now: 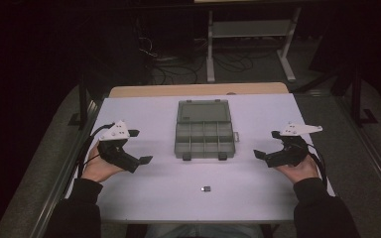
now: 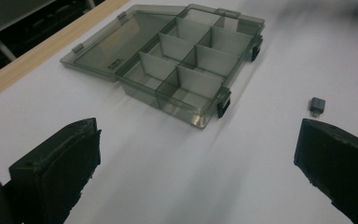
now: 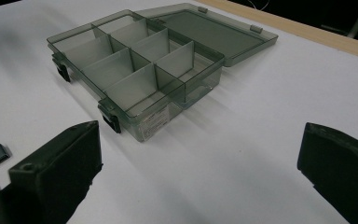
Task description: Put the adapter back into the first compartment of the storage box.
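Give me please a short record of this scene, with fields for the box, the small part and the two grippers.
box: clear grey plastic box, lid open and lying flat behind it, compartments look empty
small part: small dark piece on the white table, in front of the box, apart from it
left hand-held gripper: jaws open, holding nothing, left of the box
right hand-held gripper: jaws open, holding nothing, right of the box

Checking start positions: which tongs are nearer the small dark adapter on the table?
Left, narrowly. The left tongs sit up and to the left of the adapter; the right tongs sit up and to its right, slightly farther. Both are open.
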`<state>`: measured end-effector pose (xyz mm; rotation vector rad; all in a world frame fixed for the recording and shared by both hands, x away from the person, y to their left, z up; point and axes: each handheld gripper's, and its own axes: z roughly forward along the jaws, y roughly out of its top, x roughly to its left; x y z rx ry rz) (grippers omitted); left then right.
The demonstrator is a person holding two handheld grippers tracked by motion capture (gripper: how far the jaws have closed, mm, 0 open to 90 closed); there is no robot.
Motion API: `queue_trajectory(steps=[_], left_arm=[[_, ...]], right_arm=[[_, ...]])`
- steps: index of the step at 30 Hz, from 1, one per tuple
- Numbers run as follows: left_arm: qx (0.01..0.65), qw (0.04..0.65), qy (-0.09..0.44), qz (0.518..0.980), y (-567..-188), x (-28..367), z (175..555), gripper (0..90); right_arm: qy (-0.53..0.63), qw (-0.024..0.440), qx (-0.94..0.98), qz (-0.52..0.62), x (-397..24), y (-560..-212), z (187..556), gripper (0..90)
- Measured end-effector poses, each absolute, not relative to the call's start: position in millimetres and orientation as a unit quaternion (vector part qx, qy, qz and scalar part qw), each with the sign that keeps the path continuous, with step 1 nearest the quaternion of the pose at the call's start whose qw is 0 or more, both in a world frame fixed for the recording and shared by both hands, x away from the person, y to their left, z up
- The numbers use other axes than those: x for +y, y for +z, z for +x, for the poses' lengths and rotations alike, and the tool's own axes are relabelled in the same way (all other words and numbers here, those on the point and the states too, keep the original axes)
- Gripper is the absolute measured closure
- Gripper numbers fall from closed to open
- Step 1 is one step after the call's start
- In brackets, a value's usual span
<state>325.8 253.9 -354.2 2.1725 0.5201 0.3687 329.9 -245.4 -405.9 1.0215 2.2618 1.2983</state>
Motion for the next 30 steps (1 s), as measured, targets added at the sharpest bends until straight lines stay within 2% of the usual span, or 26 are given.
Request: queue_trajectory(steps=[30], left_arm=[[0.141,0.384,0.095,0.908,-373,187,327,0.1]], right_arm=[[0.457,0.17,0.798,0.354,-245,-406,329,0.0]])
